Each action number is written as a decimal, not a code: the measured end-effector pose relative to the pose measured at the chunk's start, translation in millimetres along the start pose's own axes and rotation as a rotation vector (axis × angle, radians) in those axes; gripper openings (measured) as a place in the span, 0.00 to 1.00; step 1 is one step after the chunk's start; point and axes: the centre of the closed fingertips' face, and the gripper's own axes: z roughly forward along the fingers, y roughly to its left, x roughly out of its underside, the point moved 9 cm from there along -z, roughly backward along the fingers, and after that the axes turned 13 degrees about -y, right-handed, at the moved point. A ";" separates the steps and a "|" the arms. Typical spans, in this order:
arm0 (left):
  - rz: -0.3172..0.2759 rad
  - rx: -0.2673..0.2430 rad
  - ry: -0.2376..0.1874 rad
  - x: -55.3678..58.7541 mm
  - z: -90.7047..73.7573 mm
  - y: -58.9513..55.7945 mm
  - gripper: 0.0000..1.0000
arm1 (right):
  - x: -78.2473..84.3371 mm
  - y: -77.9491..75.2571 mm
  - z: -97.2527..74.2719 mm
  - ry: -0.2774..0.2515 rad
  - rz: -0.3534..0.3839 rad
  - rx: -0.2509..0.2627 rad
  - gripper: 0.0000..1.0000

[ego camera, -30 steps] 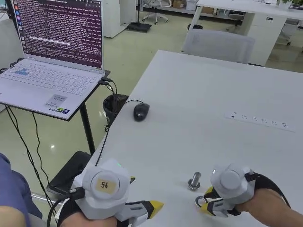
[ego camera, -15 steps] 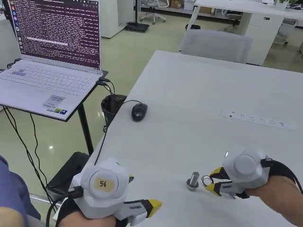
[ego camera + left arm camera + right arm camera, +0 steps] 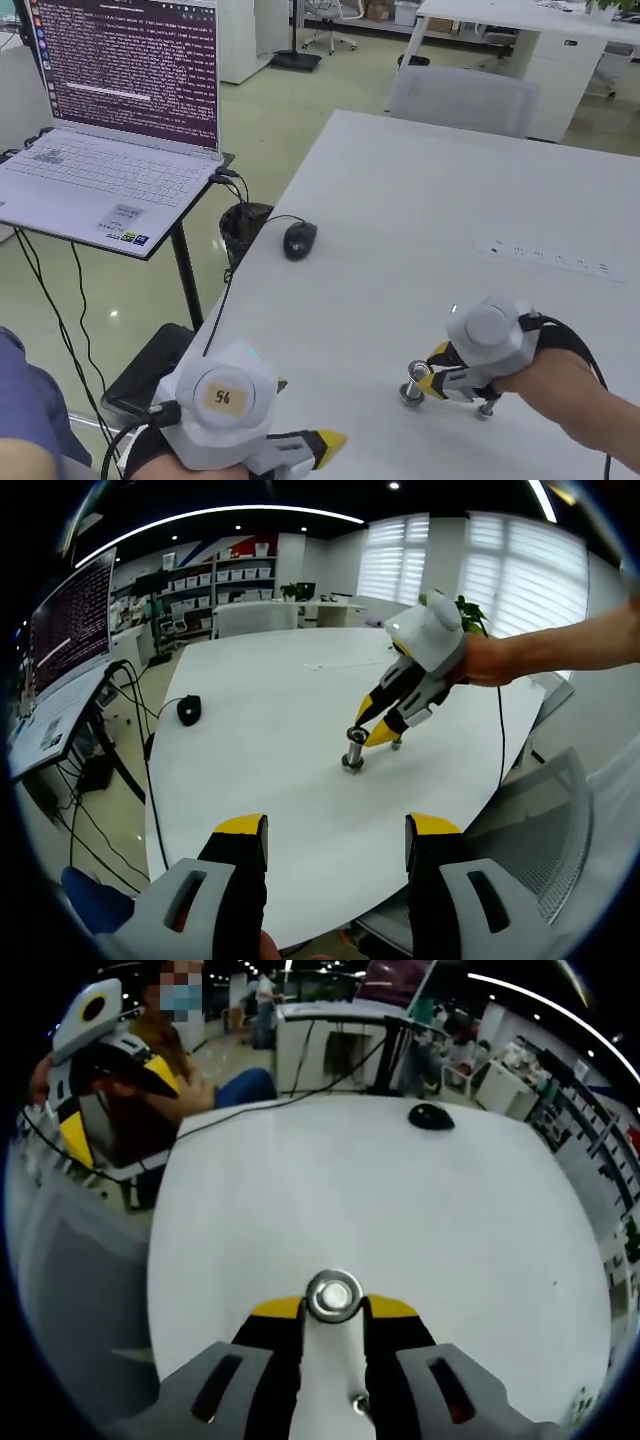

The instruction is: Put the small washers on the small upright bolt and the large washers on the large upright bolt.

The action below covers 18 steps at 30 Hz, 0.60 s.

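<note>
One washer [image 3: 334, 1295]: pinched by its rim in the right tongs [image 3: 430, 370], which are closed down on it; it's right at the top of the big bolt [image 3: 411, 390]; touching or just above, can't tell which
Left tongs [image 3: 338, 832]: wide open, nothing in them; low over the near edge of the bench [image 3: 400, 200], well apart from the bolts
Small bolt [image 3: 397, 743]: I reckon that's the little upright thing just beside the big one, tucked under the right tongs; too small to be sure
Done so far: honestly can't tell; the big bolt looks fat at the base; could be its head, could be washers already stacked
Left to do: my guess is this washer drops down the shaft, then any others; no count from me
Head view extra: laptop [image 3: 110, 150] on a stand beside the bench; mouse [image 3: 299, 240] and power strip [image 3: 545, 255] on it
Left gripper view extra: side-on look at the big bolt standing upright; right tongs angled down at it
Right gripper view extra: looks straight along the tongs; the washer's hole looks lined up with a shiny bolt end, I think
</note>
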 end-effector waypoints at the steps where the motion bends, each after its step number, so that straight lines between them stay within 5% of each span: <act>1: -0.001 -0.001 0.000 0.2 -0.1 0.3 0.55 | -0.3 0.4 0.5 0.003 0.001 -0.001 0.23; 18: -0.001 0.002 0.006 0.6 1.3 0.4 0.55 | 11.0 0.0 14.5 0.040 0.022 -0.012 0.23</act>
